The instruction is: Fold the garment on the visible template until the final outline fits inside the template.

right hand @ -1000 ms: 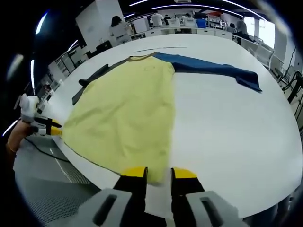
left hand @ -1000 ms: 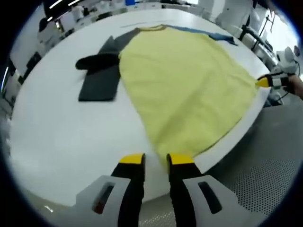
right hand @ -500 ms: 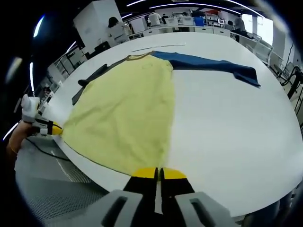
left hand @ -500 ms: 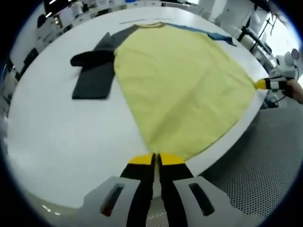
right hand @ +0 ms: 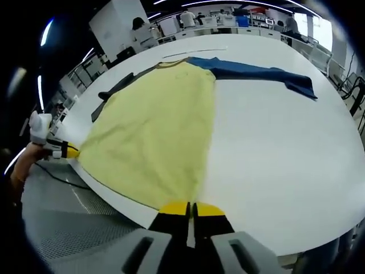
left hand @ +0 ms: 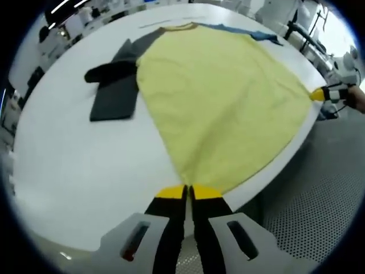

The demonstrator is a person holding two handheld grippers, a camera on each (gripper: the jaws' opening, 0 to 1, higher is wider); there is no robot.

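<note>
Yellow garment (left hand: pixel 219 97) lies spread on the white worktop (left hand: pixel 74 165); your left claw (left hand: pixel 186 192) and right claw (right hand: pixel 191 209) each pinch shut on a hem corner.

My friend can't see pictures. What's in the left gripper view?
Yellow-tipped tongs are shut on the bottom corner of a big yellow shirt spread on a white round table. One dark grey sleeve is folded beside it, and the other tongs pinch the far corner at the table's edge.
</note>
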